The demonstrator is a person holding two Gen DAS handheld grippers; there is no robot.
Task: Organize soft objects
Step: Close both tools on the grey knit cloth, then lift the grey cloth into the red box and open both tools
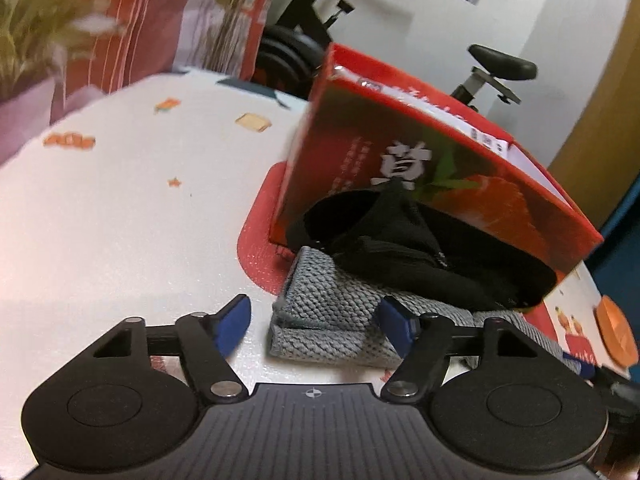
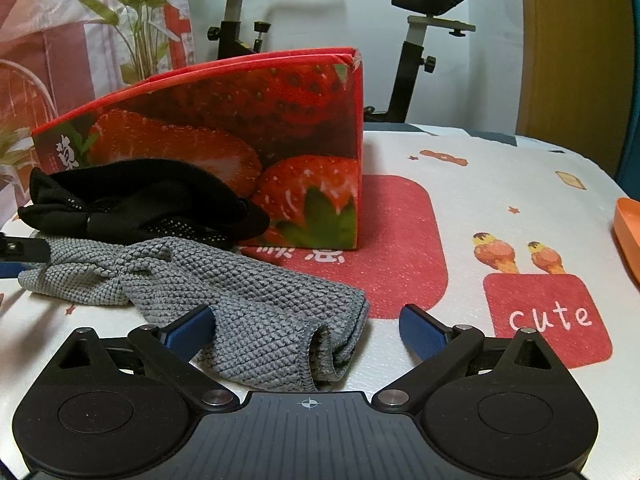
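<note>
A grey knitted sock lies on the patterned tablecloth in front of a red strawberry box. A black fabric piece with white grip dots rests on the sock's far part, against the box. My left gripper is open around one end of the grey sock; its right fingertip sits over the knit and its left one stands apart from it. In the right wrist view, the grey sock stretches leftward below the black piece and the box. My right gripper is open around the sock's near end.
An exercise bike stands behind the table, with a red and white curtain and a green plant at the left. An orange dish sits at the table's right edge. The tablecloth stretches away to the left of the box.
</note>
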